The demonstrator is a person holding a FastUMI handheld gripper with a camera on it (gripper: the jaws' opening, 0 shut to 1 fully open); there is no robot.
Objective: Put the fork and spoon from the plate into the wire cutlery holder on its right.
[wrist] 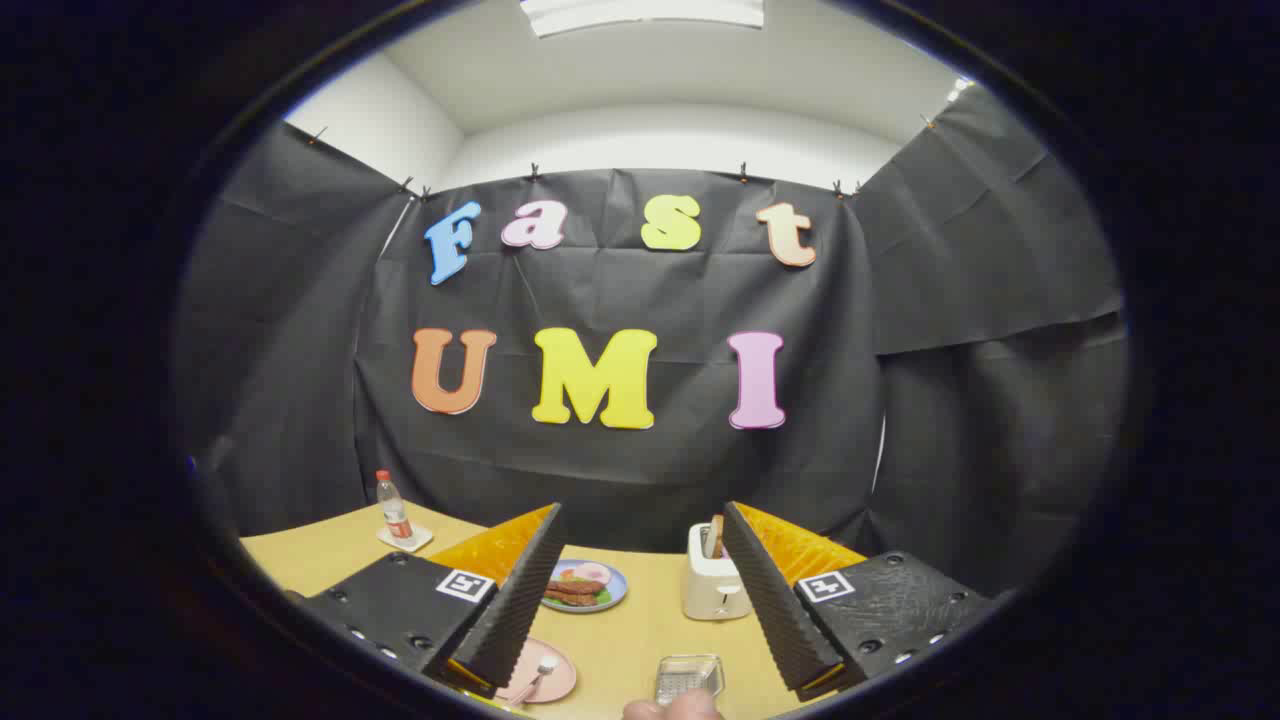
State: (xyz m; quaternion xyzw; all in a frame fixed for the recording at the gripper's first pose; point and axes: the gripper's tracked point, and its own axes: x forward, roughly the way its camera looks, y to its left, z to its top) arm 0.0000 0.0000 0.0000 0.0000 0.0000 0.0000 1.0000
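My gripper (640, 590) is open, high above the yellow table, with nothing between its fingers. Below the left finger lies a pink plate (548, 676) with a spoon (540, 672) on it; the finger hides part of the plate and I cannot make out the fork. To the plate's right, between the fingers and close under me, stands the wire cutlery holder (688, 676). A person's fingertips (672, 708) touch the table just in front of the holder.
A blue plate of food (586, 585) sits farther back on the table (640, 630). Beside it a white toaster (712, 582) holds a slice of bread. A small bottle with a red cap (395, 510) stands on a coaster at the far left.
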